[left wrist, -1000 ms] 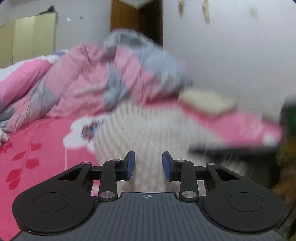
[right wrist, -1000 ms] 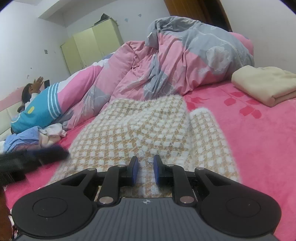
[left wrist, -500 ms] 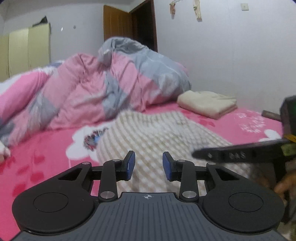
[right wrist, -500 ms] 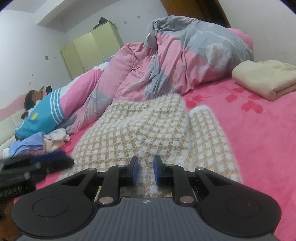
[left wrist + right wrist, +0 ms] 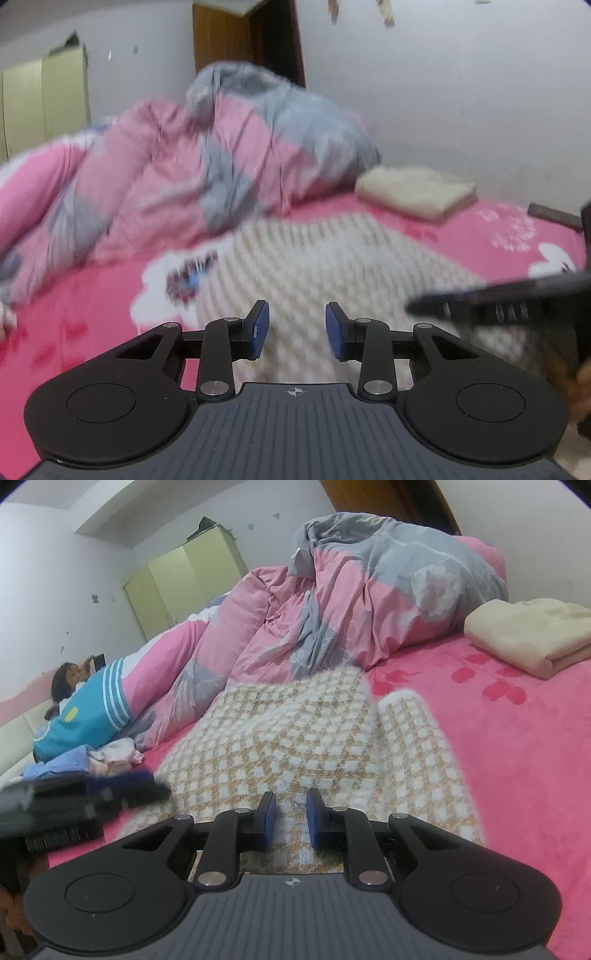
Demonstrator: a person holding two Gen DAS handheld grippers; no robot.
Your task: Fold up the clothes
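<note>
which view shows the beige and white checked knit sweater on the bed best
The right wrist view: the beige and white checked knit sweater is sharp there, its weave plain. The left wrist view shows the same sweater smeared by motion blur.

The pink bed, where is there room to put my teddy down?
Bare pink sheet lies right of the checked sweater, below the folded cream blanket. It is crowded at the back with the heaped duvet, and on the left with loose clothes.
</note>
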